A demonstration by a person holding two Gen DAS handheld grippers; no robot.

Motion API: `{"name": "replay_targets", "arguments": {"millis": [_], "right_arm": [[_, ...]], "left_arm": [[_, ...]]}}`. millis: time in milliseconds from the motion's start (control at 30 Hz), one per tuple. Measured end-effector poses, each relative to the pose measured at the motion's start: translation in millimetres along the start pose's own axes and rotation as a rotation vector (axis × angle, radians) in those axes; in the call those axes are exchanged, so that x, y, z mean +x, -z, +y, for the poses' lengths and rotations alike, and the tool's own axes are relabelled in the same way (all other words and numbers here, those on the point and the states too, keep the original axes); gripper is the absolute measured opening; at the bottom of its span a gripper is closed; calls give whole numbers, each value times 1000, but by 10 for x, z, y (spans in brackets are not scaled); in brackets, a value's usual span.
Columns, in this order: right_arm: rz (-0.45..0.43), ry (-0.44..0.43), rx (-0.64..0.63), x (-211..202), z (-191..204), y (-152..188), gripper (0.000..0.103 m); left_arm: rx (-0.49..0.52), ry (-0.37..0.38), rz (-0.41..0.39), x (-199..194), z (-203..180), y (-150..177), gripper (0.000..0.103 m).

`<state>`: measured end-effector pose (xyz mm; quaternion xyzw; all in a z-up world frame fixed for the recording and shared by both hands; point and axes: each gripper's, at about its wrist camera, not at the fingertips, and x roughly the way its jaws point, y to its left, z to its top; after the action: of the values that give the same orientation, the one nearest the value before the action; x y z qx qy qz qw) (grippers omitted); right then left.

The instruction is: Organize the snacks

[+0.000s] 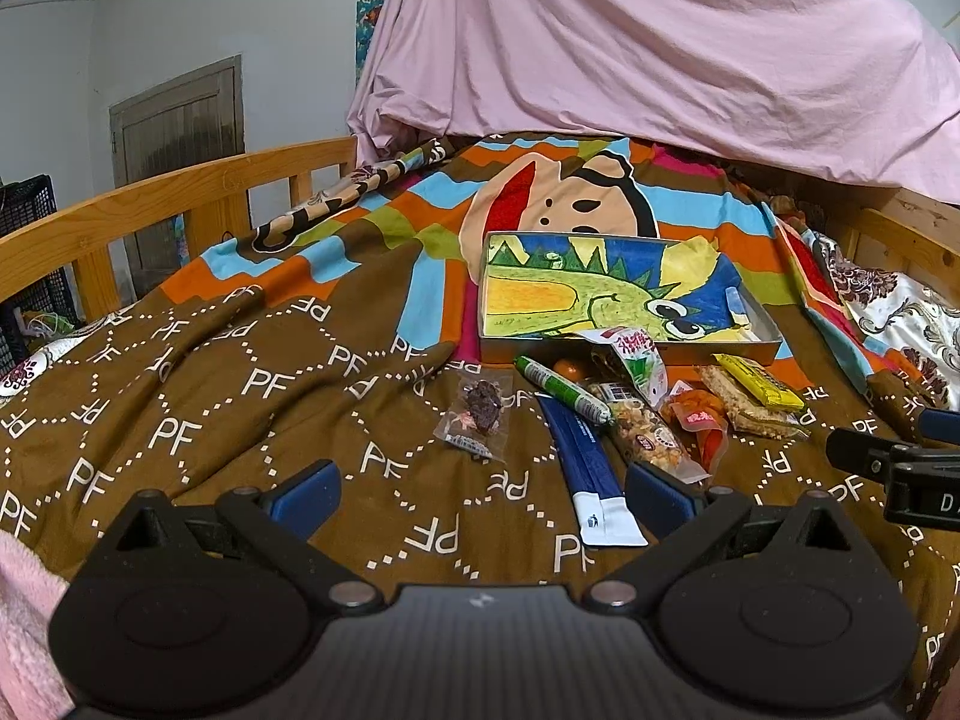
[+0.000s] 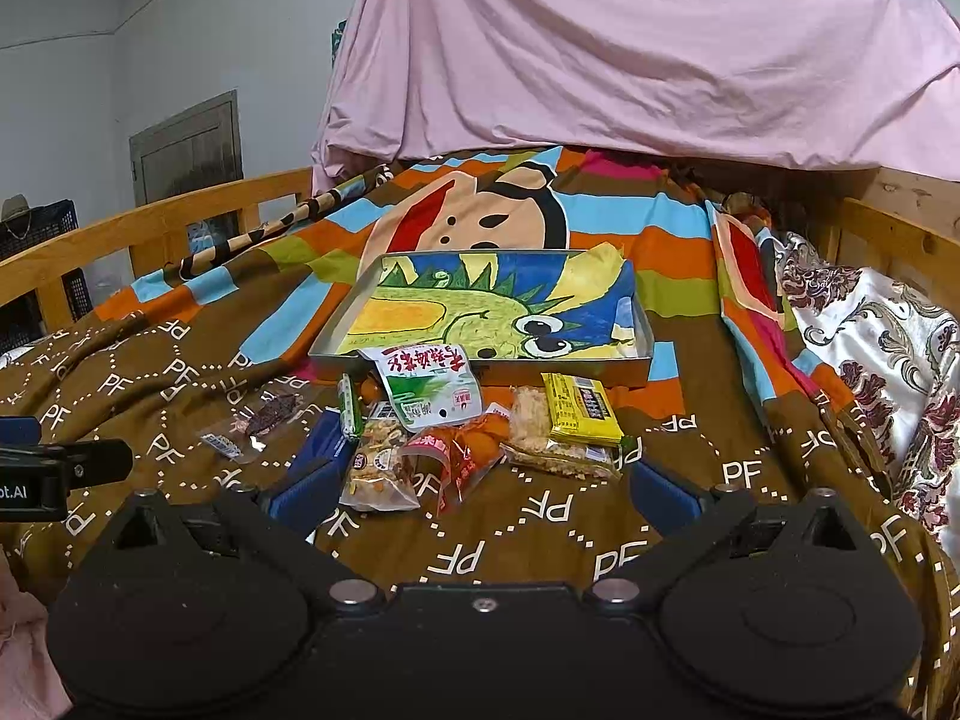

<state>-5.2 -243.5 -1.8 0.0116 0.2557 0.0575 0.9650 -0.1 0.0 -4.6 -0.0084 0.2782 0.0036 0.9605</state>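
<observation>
A metal tray [image 1: 624, 353] [image 2: 498, 367] lined with a dinosaur drawing lies on the bed. In front of it lies a heap of snacks: a white-green packet [image 2: 426, 387], a yellow bar [image 2: 579, 408], an orange-red packet [image 2: 462, 456], a nut packet [image 2: 378, 468], a green tube [image 1: 564, 390], a blue stick packet [image 1: 588, 474] and a clear packet with a dark piece [image 1: 477, 414]. My left gripper [image 1: 480, 495] is open and empty, just short of the snacks. My right gripper [image 2: 480, 489] is open and empty, its fingers either side of the heap's near edge.
The bed is covered by a brown "PF" blanket [image 1: 210, 408] with wooden rails left [image 1: 150, 198] and right [image 2: 900, 228]. A pink sheet [image 2: 600, 60] hangs behind. A floral cushion [image 2: 882, 330] lies at the right. The right gripper shows in the left wrist view [image 1: 900, 462].
</observation>
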Motion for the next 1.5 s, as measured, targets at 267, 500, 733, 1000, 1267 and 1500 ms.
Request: {"name": "replay_targets", "arguments": {"millis": [267, 500, 733, 1000, 1267, 1500], "right_arm": [[0, -1, 2, 2, -1, -4, 103], [1, 0, 4, -15, -25, -70, 103], [-19, -13, -6, -33, -27, -27, 103], [-7, -77, -104, 111, 9, -151, 103], [62, -164, -137, 404, -17, -162, 103], [109, -310, -89, 632, 110, -173, 102]], "left_arm": [[0, 0, 2, 4, 6, 7, 103], [6, -6, 14, 44, -30, 57, 103], [-9, 2, 57, 120, -5, -32, 103], [-13, 87, 160, 403, 31, -182, 103], [117, 131, 224, 771, -65, -420, 103], [255, 124, 259, 1157, 3, -561, 103]]}}
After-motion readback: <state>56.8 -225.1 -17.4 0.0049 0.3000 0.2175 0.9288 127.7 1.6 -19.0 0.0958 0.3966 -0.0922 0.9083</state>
